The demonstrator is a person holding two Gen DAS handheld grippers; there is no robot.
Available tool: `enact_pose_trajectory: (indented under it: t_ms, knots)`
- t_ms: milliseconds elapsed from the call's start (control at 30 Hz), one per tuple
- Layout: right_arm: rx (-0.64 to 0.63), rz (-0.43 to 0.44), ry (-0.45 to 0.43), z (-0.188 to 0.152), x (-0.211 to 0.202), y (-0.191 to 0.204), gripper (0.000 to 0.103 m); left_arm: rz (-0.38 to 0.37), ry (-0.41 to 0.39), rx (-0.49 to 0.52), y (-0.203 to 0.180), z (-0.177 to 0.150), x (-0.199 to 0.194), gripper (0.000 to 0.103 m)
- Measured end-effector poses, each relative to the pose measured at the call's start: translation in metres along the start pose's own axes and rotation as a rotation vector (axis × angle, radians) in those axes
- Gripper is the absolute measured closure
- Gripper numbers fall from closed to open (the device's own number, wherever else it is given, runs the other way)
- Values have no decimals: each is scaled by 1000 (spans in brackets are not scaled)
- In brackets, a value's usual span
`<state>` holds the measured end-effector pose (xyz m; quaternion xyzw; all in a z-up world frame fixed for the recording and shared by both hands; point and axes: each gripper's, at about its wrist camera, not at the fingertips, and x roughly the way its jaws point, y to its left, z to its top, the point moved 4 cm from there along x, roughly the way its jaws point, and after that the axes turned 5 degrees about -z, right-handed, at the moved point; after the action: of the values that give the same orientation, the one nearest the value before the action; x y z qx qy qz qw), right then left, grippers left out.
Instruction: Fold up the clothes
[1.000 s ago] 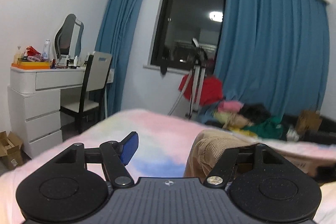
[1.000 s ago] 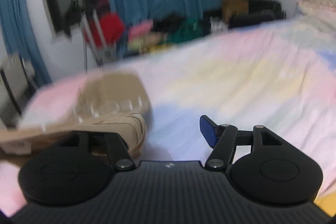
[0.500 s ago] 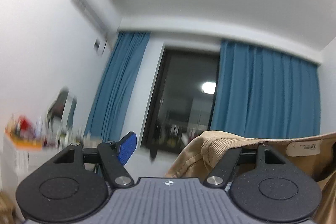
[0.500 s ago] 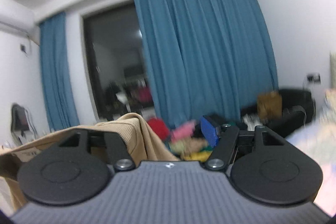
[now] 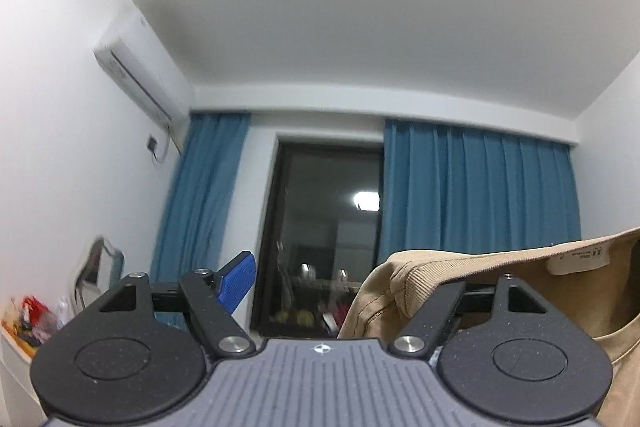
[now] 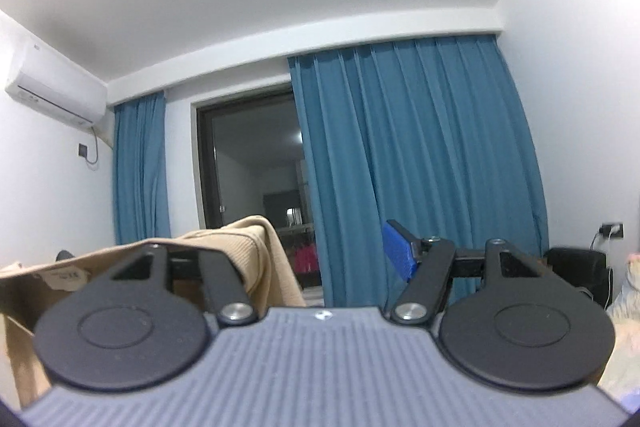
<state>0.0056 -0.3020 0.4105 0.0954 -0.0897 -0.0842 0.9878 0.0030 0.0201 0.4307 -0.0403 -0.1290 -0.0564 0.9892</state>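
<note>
Looking steeply upward, the left wrist view frames mostly ceiling, with the left gripper (image 5: 320, 277) raised high and tilted back. Its blue left finger pad (image 5: 237, 280) stands clear against the dark window (image 5: 328, 227), while the right finger is buried under the tan garment (image 5: 500, 279), whose ribbed collar drapes over that finger's linkage. The jaws stand wide apart, yet cloth hangs from the right one; whether anything pinches the cloth cannot be told. A white neck label (image 5: 580, 259) shows on the stretched edge running off to the right. Blue curtains (image 5: 480, 195) flank the window, an air conditioner (image 5: 136, 83) sits on the left wall, and a dressing surface (image 5: 28, 323) with clutter shows at lower left.

From the right wrist view, the right gripper (image 6: 320, 255) is likewise lifted and pitched upward. Its blue finger pad (image 6: 396, 251) on the right is bare; the left finger is covered by the same tan garment (image 6: 240, 247), which hangs down the middle and stretches leftward as a taut edge. Jaws wide, with cloth hooked over one finger; the actual grip is hidden. A black chair (image 6: 576, 267) and the edge of a pastel bed (image 6: 624, 307) lie at lower right.
</note>
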Motion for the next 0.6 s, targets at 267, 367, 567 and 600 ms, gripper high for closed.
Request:
enact_pose_trajectory:
  t_ms: [267, 367, 567, 600]
  knots:
    - [-4, -33, 141, -65, 54, -8, 37, -5, 169, 1, 18, -97, 99, 25]
    - [-16, -62, 179, -97, 92, -5, 37, 9, 234, -9, 29, -138, 157, 25]
    - [-11, -108, 285, -181, 209, -8, 37, 58, 345, -22, 43, -231, 287, 24]
    - [-10, -118, 301, -197, 231, -8, 37, 64, 363, -21, 43, -251, 309, 24]
